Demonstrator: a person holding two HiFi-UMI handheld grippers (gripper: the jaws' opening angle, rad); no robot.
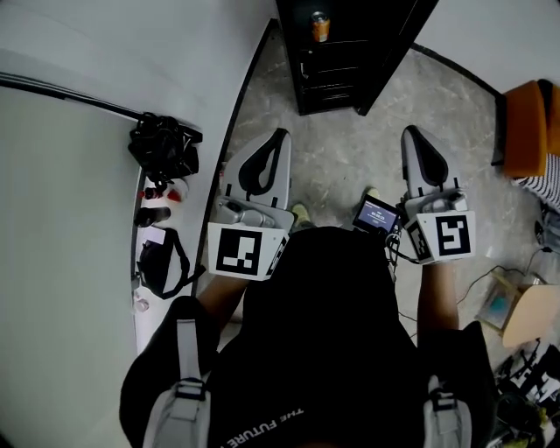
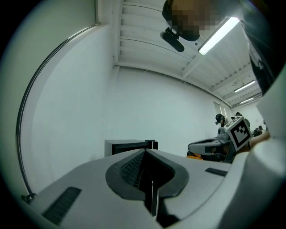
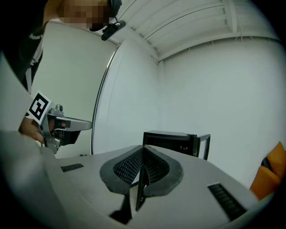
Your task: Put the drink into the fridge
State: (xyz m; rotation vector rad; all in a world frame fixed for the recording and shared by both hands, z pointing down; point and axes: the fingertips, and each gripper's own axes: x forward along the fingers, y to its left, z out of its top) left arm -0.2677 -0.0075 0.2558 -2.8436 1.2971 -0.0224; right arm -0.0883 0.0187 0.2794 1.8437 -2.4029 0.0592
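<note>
An orange drink can [image 1: 320, 26] stands upright at the black fridge [image 1: 350, 52], far ahead on the floor; I cannot tell whether it is on the fridge or inside it. The fridge [image 3: 172, 142] has its door [image 3: 206, 144] swung open to the right. It also shows in the left gripper view as a dark box [image 2: 129, 146]. My left gripper [image 1: 280, 134] and right gripper [image 1: 411, 131] are held side by side at waist height, pointing towards the fridge and well short of it. The left gripper [image 2: 145, 153] and the right gripper [image 3: 143, 150] are both shut, with nothing between the pads.
A white curved counter [image 1: 70, 219] runs along my left, carrying a black bag [image 1: 164, 144], small bottles [image 1: 157, 194] and another dark bag [image 1: 160, 262]. An orange seat [image 1: 525, 127] stands at the right wall. Boxes and cables [image 1: 516, 306] lie at the lower right. A small screen [image 1: 376, 214] hangs between the grippers.
</note>
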